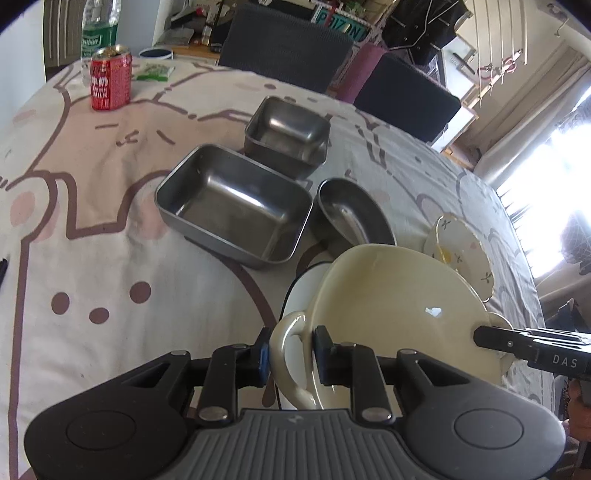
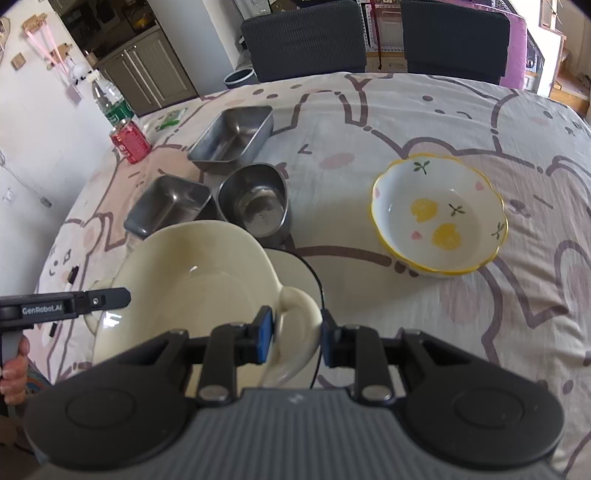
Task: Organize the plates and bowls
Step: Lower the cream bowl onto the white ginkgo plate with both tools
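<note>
A cream bowl [image 1: 388,295] [image 2: 192,280] with two loop handles hangs tilted between both grippers, just over a white black-rimmed dish [image 1: 301,291] [image 2: 295,267]. My left gripper [image 1: 291,352] is shut on one handle, its pads pressing on either side of the loop. In the right wrist view my right gripper [image 2: 297,339] is shut on the opposite handle. Each gripper's tip shows in the other's view: the right gripper [image 1: 491,338] and the left gripper [image 2: 118,297]. A flowered bowl [image 2: 439,218] [image 1: 461,251] with a yellow rim stands alone to the right.
Two rectangular steel trays [image 1: 236,206] [image 1: 286,129] and an oval steel bowl [image 1: 351,214] stand together behind the cream bowl. A red can [image 1: 110,81] and a bottle [image 1: 99,26] stand at the far left. Two dark chairs [image 2: 306,40] line the far table edge.
</note>
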Motion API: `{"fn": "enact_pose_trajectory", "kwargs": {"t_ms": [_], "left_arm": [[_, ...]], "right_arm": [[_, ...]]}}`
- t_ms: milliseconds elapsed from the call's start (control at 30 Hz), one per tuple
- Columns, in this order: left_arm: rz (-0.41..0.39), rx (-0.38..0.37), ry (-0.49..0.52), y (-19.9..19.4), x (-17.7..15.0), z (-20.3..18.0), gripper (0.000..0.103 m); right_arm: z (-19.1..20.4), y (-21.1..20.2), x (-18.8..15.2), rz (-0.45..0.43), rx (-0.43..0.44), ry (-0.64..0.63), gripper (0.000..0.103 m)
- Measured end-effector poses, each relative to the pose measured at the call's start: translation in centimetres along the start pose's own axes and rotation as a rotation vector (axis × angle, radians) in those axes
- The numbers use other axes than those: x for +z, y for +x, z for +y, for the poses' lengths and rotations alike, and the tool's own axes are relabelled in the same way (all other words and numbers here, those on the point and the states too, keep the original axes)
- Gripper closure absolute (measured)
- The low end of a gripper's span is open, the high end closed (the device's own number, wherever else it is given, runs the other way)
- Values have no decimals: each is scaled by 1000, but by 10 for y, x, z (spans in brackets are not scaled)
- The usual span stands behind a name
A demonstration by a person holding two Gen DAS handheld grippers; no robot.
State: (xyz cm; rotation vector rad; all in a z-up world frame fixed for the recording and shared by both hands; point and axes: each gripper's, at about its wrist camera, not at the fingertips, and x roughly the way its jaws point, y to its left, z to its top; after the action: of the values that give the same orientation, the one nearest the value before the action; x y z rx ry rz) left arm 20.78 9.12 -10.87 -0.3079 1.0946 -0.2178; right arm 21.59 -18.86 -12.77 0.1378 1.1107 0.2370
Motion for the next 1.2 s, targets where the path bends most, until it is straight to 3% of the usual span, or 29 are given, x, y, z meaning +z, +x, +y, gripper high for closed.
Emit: {"fn": "enact_pose_trajectory", "kwargs": {"t_ms": [533, 1200], "left_arm": [[61, 38, 11, 28, 3, -2, 74], [81, 77, 12, 42, 6, 0, 71]], "right_arm": [[0, 20, 6, 50, -63, 9, 71], [7, 37, 11, 85, -85, -20, 71]]}}
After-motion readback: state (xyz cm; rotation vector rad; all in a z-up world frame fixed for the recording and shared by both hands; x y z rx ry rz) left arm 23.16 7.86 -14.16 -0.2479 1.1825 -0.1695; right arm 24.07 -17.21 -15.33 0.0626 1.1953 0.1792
